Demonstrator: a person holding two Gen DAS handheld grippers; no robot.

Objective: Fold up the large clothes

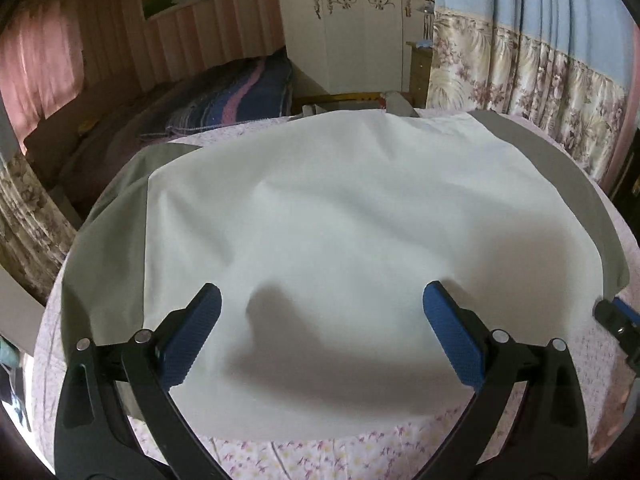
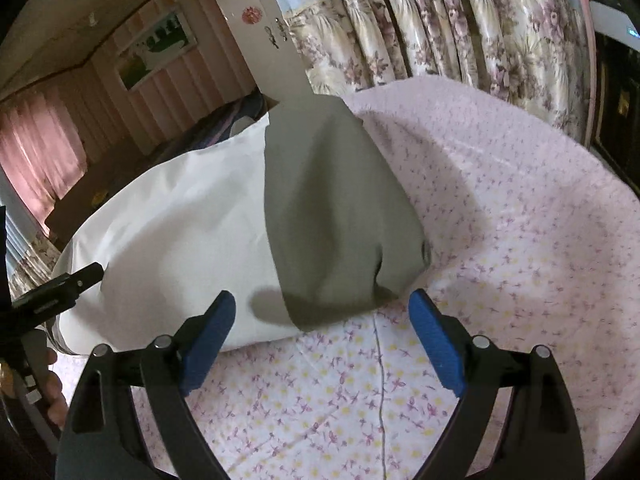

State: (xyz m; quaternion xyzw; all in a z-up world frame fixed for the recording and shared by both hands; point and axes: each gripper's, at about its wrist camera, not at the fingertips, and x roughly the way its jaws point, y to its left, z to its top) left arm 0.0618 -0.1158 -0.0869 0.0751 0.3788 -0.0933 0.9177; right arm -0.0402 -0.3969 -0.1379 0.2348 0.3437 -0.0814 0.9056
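A large garment, white in the body (image 1: 340, 220) with grey sleeves (image 1: 112, 216), lies spread flat on a pink floral bed sheet (image 1: 320, 456). My left gripper (image 1: 322, 300) hovers open and empty over the garment's near white part. In the right wrist view the white body (image 2: 180, 208) lies at left and a grey sleeve (image 2: 332, 220) is laid beside it. My right gripper (image 2: 322, 304) is open and empty just short of the sleeve's near end. The right gripper's tip shows at the left view's right edge (image 1: 616, 320).
The floral sheet (image 2: 500, 240) spreads wide to the right. A striped blue and pink blanket (image 1: 236, 96) lies at the far left. A white wardrobe (image 1: 352, 20) and floral curtains (image 1: 520, 60) stand behind. The left gripper's body (image 2: 52, 292) shows at left.
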